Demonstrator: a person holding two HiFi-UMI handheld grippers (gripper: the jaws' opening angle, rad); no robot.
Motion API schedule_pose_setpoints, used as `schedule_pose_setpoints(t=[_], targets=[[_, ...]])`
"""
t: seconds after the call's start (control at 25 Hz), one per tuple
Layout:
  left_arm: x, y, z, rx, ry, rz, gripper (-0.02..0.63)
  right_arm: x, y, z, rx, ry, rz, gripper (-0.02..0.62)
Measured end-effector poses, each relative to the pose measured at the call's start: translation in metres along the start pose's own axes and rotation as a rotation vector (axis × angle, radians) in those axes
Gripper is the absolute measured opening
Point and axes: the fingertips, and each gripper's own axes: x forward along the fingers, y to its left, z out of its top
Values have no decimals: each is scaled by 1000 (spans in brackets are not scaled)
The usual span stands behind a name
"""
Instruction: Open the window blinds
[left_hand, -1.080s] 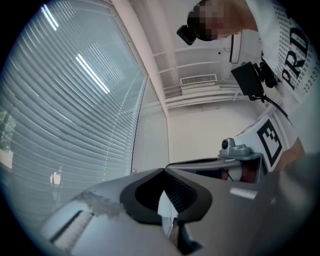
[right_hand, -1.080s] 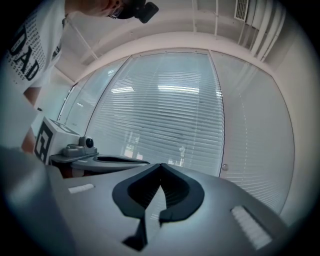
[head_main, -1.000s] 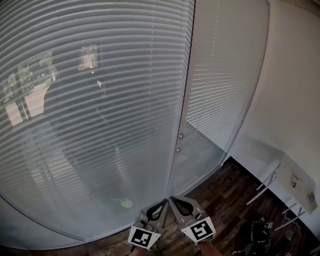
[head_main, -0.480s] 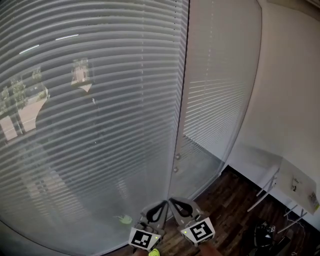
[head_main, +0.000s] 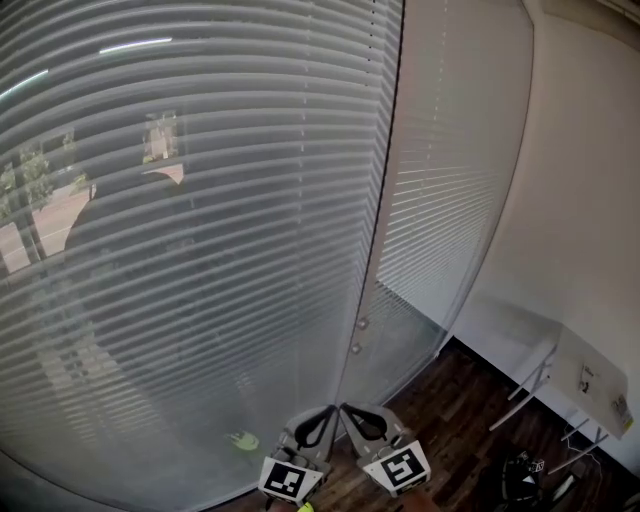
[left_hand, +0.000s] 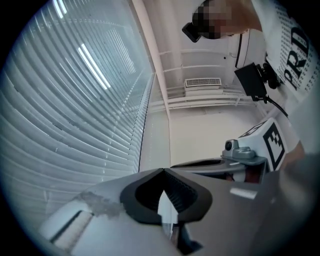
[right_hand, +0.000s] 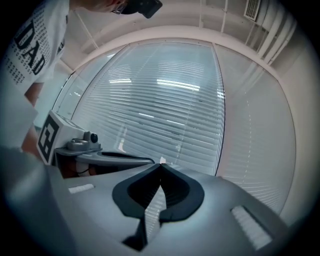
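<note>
The wide blind (head_main: 200, 250) covers the window with its slats nearly closed, and a narrower blind (head_main: 450, 180) hangs to its right past a vertical post. Two small cord knobs (head_main: 359, 336) hang by that post. My left gripper (head_main: 329, 409) and right gripper (head_main: 344, 408) sit side by side at the bottom of the head view, tips together, pointing at the post below the knobs. Both are shut on nothing and touch no cord or slat. In the left gripper view the left gripper (left_hand: 162, 170) faces the blind (left_hand: 75, 100). In the right gripper view the right gripper (right_hand: 161, 164) faces the blind (right_hand: 165, 100).
A white wall (head_main: 590, 200) closes the right side. Below it stands a white table (head_main: 590, 385) over a dark wood floor (head_main: 450, 420), where black gear and cables (head_main: 525, 470) lie. A small green thing (head_main: 242, 440) shows low at the blind.
Both grippers have moved together toward the blinds, so the cord knobs now sit nearer their tips. They stay shut and the slats have not turned.
</note>
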Motion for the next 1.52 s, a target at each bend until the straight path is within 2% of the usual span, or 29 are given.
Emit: schedule_pose_setpoints(t=[0.36,0.56,0.64,0.76,1.0,1.12,1.28,1.52], targets=[[15,35,2,-6,-18,10,-9,36,-13,2,-9,12,-16,8],[23,52,-4,20,-21,-7,-9,52,-20,0,-14,4,-52,8],[32,59,-9,35,-9,-17,-9,60,-29,-1,-8,0,-72,8],[52,64,-4,17,-28,-15,-9,66,-48,-1,-7,-4,-91,8],[72,72,-11,80,6,-15,-8,76,-68,-3,-10,-17,-114,8],[76,74,-14,94,16,-6,-9,78,-73,-6,-34,-12,-108,8],[78,77,-21,112,47,2,-8,82,-74,-10,1,-25,-86,8],[90,75,-9,90,-15,71,9,85,-86,-16,-11,-35,-62,9]])
